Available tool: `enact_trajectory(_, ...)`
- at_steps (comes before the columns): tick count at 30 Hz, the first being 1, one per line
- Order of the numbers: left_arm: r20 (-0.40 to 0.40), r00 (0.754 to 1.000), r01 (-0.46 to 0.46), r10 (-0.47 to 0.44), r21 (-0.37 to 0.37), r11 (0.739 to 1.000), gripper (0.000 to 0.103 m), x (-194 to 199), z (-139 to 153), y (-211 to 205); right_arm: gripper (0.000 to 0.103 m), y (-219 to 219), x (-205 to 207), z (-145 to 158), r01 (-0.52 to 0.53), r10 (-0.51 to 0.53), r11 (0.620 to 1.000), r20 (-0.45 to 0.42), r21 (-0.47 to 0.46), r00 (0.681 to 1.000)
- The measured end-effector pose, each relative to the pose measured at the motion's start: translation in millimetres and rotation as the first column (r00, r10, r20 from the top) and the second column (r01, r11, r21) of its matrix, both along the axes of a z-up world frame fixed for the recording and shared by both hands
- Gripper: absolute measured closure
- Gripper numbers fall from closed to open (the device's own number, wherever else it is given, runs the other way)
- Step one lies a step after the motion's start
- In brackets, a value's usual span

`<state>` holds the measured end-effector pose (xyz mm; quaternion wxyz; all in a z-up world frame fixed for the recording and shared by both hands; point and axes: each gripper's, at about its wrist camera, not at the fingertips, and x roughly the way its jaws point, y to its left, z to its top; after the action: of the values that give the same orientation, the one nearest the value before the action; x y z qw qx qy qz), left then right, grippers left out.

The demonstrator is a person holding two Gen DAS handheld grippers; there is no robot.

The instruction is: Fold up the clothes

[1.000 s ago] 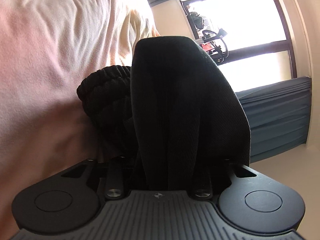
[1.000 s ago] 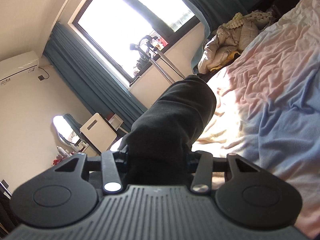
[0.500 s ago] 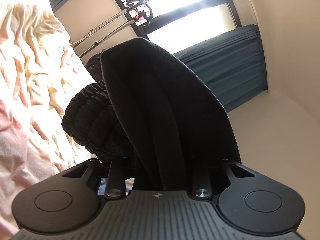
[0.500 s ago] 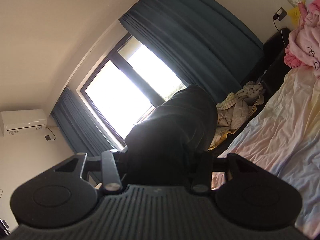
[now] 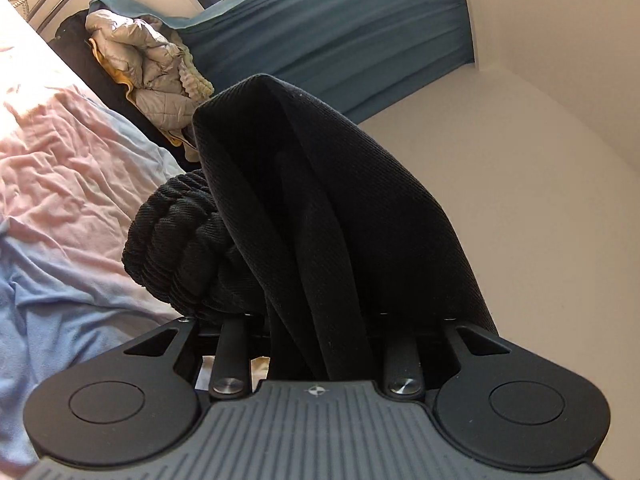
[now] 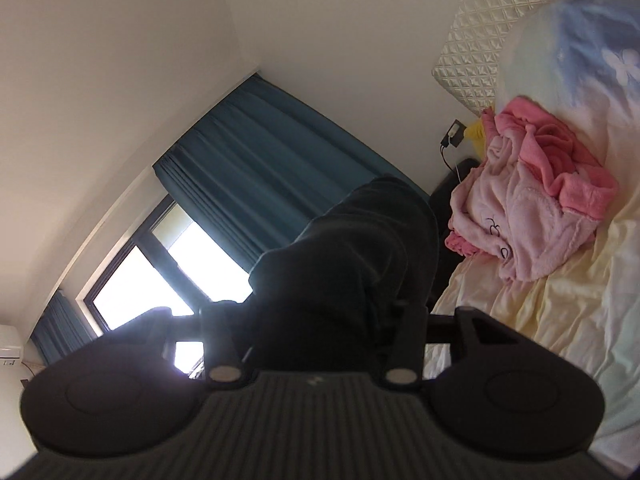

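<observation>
Black woven garment (image 5: 320,220) stays clamped in left tool (image 5: 316,344) and right tool (image 6: 316,336), now swung across the pastel-sheeted bed (image 5: 60,168); fold underway.

Left wrist view: wrinkled pink-and-blue bed sheet (image 5: 60,184) fills the left side. Grey quilted jacket (image 5: 148,60) heaped at upper left, against teal curtain (image 5: 340,32). Right wrist view: pink fleece garment (image 6: 532,216) bunched at right on pale yellow sheet (image 6: 560,312); cream quilted headboard (image 6: 492,28) upper right; bright window (image 6: 160,276) lower left; charger plugged in (image 6: 452,136).
</observation>
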<state>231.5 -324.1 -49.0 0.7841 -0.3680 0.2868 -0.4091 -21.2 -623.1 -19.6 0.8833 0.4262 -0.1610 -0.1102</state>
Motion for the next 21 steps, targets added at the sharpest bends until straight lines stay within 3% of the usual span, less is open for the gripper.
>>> enact_trajectory(7,-0.095,0.994,0.059,-0.048,0.111,0.992,0.071,51,-71,-53,0.054,-38,13,-98,0.147,-0.116,0.964,-0.145,0.222,0.983)
enact_trajectory(10,-0.125,0.99,0.081,-0.064,0.138,0.987,0.071,59,-96,-56,0.05,-41,14,-142,0.222,-0.135,0.903,-0.249,0.367,0.959)
enact_trajectory(13,-0.117,0.989,0.107,-0.089,0.162,0.981,0.068,59,-109,-59,0.046,-39,5,-182,0.235,-0.141,0.814,-0.211,0.532,0.967)
enact_trajectory(18,-0.131,0.987,0.126,-0.095,0.26,0.957,0.063,47,-94,-51,0.046,-37,6,-176,0.243,-0.132,0.826,-0.244,0.509,0.961)
enact_trajectory(20,-0.141,0.984,0.144,-0.107,0.288,0.947,0.047,41,-80,-42,0.042,-36,5,-167,0.255,-0.128,0.831,-0.277,0.495,0.952)
enact_trajectory(21,-0.125,0.986,0.141,-0.107,0.305,0.942,0.044,37,-71,-35,0.039,-34,3,-159,0.272,-0.134,0.834,-0.303,0.479,0.943)
